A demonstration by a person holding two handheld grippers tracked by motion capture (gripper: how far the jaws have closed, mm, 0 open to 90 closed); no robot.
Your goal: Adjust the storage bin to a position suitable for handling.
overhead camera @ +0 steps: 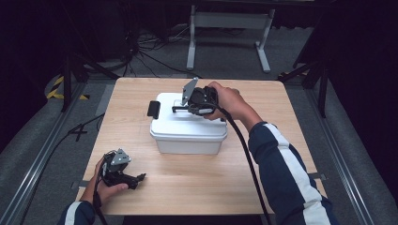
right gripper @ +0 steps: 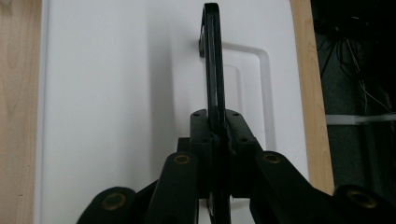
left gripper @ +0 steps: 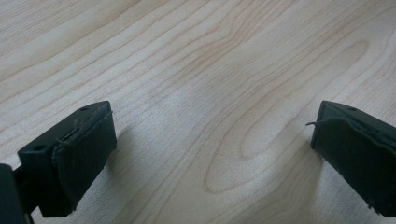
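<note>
- White moulded plastic was what I had to deal with: a lidded rectangular white plastic storage box [overhead camera: 187, 125] that sat near the middle of the pale wood-grain desk [overhead camera: 263, 178], a little toward the far side.
- My right gripper [overhead camera: 180, 108] was over the lid, its jaws pinched tight on the thin black carrying handle [right gripper: 212, 56], which stood up on edge from a shallow recess in the lid.
- My left gripper [left gripper: 210, 154] rested low on the near-left part of the desk, jaws spread wide with nothing between them but bare wood.
- I judged the box stiff and smooth-skinned, likely slippery on its flat walls, so the handle was the sensible place to hold; whether it was loaded I could not tell, so I couldn't judge its weight.
- I reckoned the handle was narrow and might pivot in its mounts, so the box could swing under a lift.
- A black side latch [overhead camera: 153, 108] showed on the box's left end; I could not tell whether it was fastened.
- I had open desk in front of the box and to both sides, with less behind it before the far edge.
- My left gripper was well apart from the box, near the front-left edge.
</note>
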